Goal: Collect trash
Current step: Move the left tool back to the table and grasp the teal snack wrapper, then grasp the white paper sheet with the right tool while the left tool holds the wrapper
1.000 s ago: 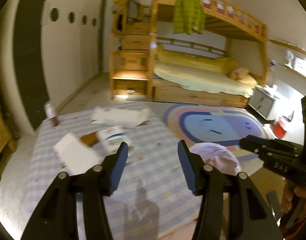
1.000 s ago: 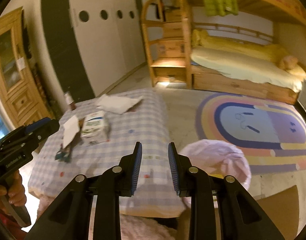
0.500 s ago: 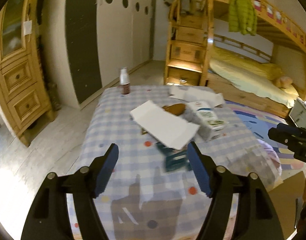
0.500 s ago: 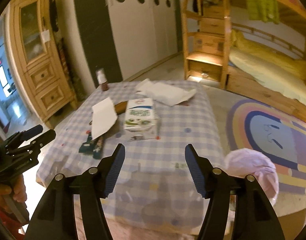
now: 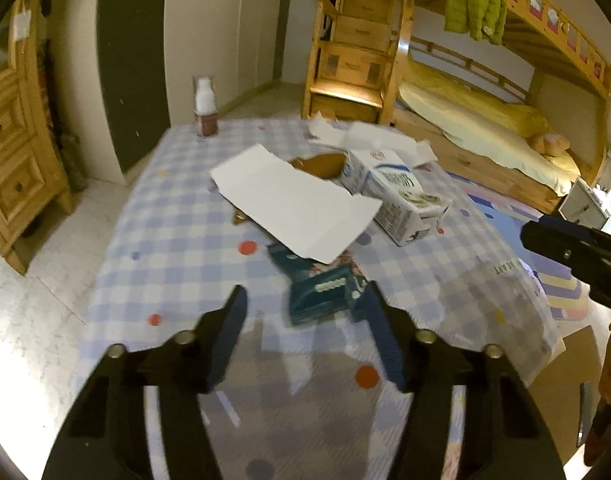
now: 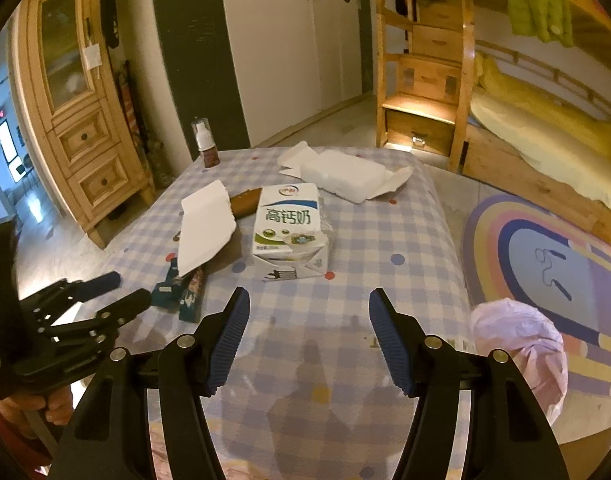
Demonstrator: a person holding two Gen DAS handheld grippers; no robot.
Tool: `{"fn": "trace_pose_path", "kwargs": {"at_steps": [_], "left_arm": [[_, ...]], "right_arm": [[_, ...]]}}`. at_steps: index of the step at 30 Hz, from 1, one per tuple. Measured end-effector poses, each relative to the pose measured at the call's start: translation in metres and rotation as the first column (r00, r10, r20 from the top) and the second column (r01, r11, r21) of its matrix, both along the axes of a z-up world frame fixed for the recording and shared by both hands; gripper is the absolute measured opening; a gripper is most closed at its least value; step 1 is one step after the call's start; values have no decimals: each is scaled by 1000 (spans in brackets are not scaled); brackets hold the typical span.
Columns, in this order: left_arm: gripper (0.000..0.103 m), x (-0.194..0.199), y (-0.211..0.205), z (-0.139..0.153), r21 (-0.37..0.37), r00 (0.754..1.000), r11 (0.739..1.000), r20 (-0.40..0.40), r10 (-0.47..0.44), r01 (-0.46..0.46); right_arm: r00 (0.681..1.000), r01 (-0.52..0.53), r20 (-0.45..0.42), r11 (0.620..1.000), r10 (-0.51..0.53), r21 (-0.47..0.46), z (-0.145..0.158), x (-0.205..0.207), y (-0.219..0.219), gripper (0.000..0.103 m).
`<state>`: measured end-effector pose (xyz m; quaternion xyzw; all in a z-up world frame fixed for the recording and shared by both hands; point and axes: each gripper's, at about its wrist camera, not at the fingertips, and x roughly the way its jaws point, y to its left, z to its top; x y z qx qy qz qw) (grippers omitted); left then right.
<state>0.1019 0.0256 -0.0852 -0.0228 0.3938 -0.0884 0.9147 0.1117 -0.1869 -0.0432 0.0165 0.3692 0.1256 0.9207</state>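
Observation:
Trash lies on a blue-checked table (image 5: 177,240): a white milk carton (image 5: 389,196) (image 6: 289,232) on its side, a white folded paper (image 5: 293,208) (image 6: 205,228), dark teal wrappers (image 5: 321,296) (image 6: 177,292), a brown piece (image 5: 317,164) and white crumpled packaging (image 6: 345,172) at the far end. My left gripper (image 5: 305,328) is open, low over the table just short of the teal wrappers; it also shows in the right wrist view (image 6: 109,292). My right gripper (image 6: 309,332) is open and empty above the near table, short of the carton.
A small brown bottle with a white cap (image 5: 205,108) stands at the table's far left corner. A pale pink plastic bag (image 6: 521,344) sits off the table's right side. A wooden cabinet (image 6: 73,100) is on the left, a bunk bed (image 5: 485,120) and rug (image 6: 553,256) on the right.
Both grippers have swung left toward the table and moved closer to the trash. The right jaws have opened wide; the left jaws have opened wider too.

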Motion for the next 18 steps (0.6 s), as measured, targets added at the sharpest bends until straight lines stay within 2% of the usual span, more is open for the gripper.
{"fn": "trace_pose_path", "kwargs": {"at_steps": [2,7,9,10,11,15,18], "left_arm": [[42,3,-1,-5,-19,1000,1000,-21,-15,14],[38,10,1,-16,-49,998,999,-64,-21,18],[30,14,0,-17,-66,998,997,-63,-32,28],[18,14,-1,-18,-71,997,997,-65,-43,38],[11,15,-2,-18,-74,996,996,-70,-50,45],[4,7,-3,-14,-71,996,996,-56,-65,61],[4,-5,-3,-8,-63,995,995,-47,-85,82]], "right_arm": [[1000,5,-2,1000,-5,5,-1,0,-5,63],[1000,15,-7,1000,-15,18,-4,-1,-12,63],[1000,14,-6,1000,-14,19,-4,-1,-13,63],[1000,13,-5,1000,-13,18,-3,-2,-13,63],[1000,14,-4,1000,-14,18,-3,-2,-13,63],[1000,16,2,1000,-16,17,-1,-7,-16,63],[1000,13,3,1000,-13,19,-1,-10,-16,63]]}}
